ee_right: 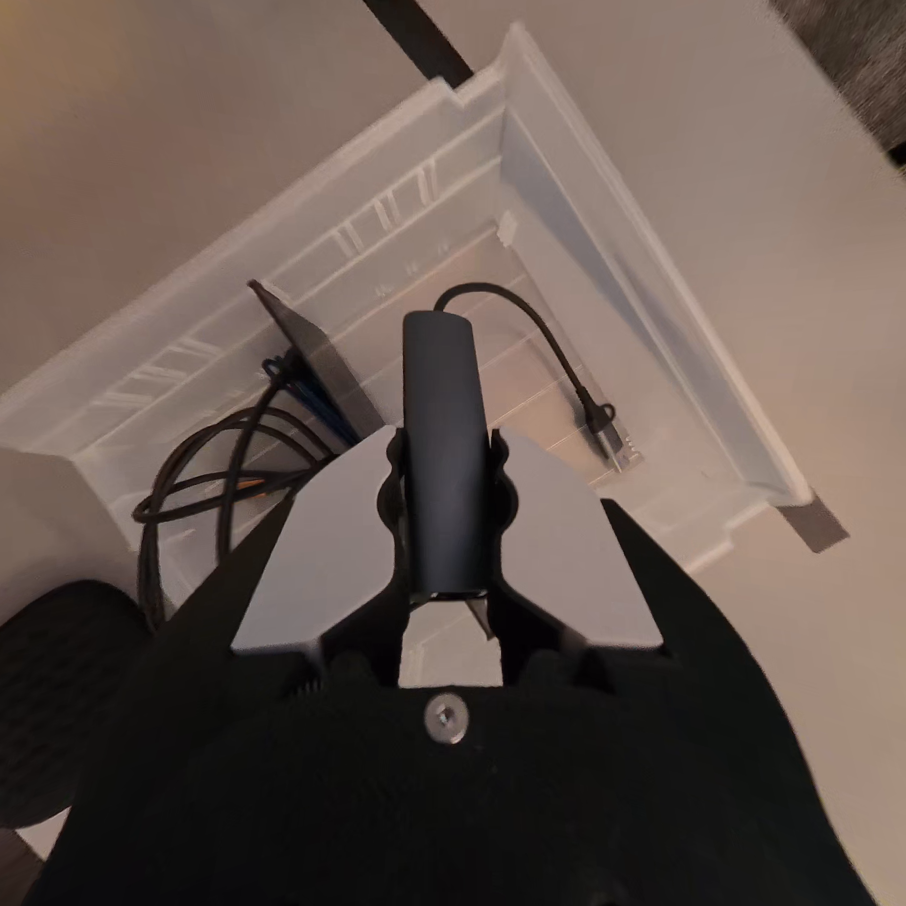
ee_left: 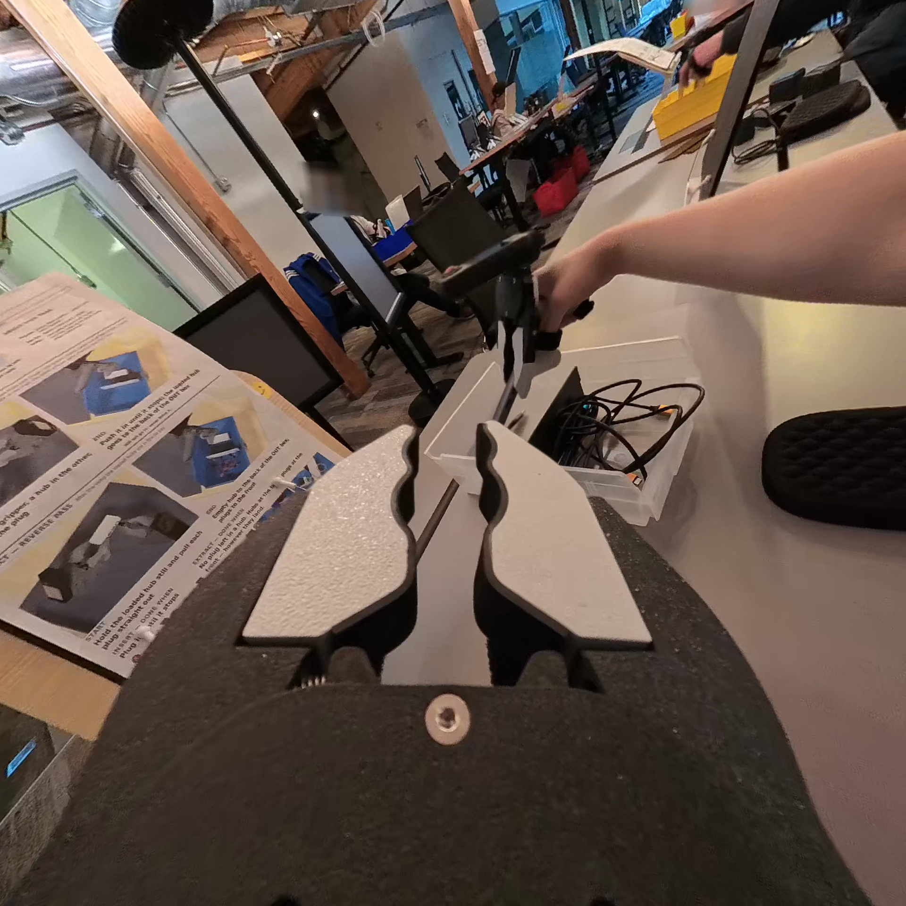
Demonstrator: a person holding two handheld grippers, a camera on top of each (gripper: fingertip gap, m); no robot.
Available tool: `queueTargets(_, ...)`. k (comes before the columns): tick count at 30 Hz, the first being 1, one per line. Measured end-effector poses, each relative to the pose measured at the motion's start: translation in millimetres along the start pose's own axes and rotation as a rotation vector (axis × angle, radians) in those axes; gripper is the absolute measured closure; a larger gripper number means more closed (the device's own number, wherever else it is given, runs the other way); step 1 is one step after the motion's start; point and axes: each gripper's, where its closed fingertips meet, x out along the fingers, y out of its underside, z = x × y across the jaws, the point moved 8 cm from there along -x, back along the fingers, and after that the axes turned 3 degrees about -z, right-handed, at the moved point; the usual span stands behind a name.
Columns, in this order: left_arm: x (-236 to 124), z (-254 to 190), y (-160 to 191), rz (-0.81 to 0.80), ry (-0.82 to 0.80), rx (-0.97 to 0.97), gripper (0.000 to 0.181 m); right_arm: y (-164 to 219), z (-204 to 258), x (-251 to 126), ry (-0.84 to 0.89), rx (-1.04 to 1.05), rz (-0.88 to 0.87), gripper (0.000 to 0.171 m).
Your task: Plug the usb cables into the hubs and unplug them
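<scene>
The right gripper is clenched on a dark hub, held above the clear bin — its short cable dangles into the bin's bare compartment. Past a black divider, loose cables lie coiled. The left gripper hangs released over the table, holding nothing, beside an instruction sheet.

We see our left gripper with its pale fingers parted and empty above the white table. Beyond it, our right gripper hangs over the clear plastic bin of tangled black cables, beside a printed instruction sheet.
</scene>
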Motion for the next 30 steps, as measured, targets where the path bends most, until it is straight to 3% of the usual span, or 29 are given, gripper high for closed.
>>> queueTargets(5, 6.4, -3.0, 2.9, 0.031, 0.026, -0.002, 0.161, 13.2, 2.9, 26.7, -0.137, 0.019, 0.069, 0.136)
queueTargets(9, 7.2, -4.2, 3.8, 0.049, 0.029, -0.003, 0.16, 8.4, 13.0, -8.8, -0.094, -0.045, -0.092, 0.136)
queueTargets(12, 3.3, -1.5, 2.7, 0.034, 0.02, -0.009, 0.16, 24.8, 29.9, -65.4, 0.168, 0.026, -0.283, 0.129)
queueTargets(13, 1.7, 0.2, 2.4, 0.031, 0.016, -0.016, 0.16, 41.5, 35.7, -78.7, 0.273, 0.083, -0.286, 0.116)
queueTargets(15, -0.5, 3.3, 1.7, 0.019, 0.007, -0.032, 0.16, 78.6, 40.3, -90.1, 0.488, 0.208, -0.253, 0.112)
queueTargets(17, -0.7, 4.5, 0.7, 0.007, 0.003, -0.048, 0.16, 106.4, 42.6, -82.5, 0.518, 0.32, -0.165, 0.112)
queueTargets(20, -1.0, 1.7, -1.0, 0.018, 0.001, -0.041, 0.16, 120.1, 55.9, -54.8, 0.315, 0.464, -0.057, 0.125)
queueTargets(24, -6.7, -4.1, -7.8, 0.008, -0.011, -0.016, 0.161, 132.5, 64.7, -25.8, 0.332, 0.48, 0.223, 0.154)
queueTargets(27, -9.1, -8.0, -6.9, 0.031, -0.006, -0.024, 0.164, 143.2, 69.2, -29.0, 0.249, 0.593, 0.152, 0.162)
queueTargets(30, -14.9, -10.9, -3.2, 0.079, -0.028, -0.022, 0.163, 164.3, 72.1, -41.8, 0.296, 0.603, 0.136, 0.163)
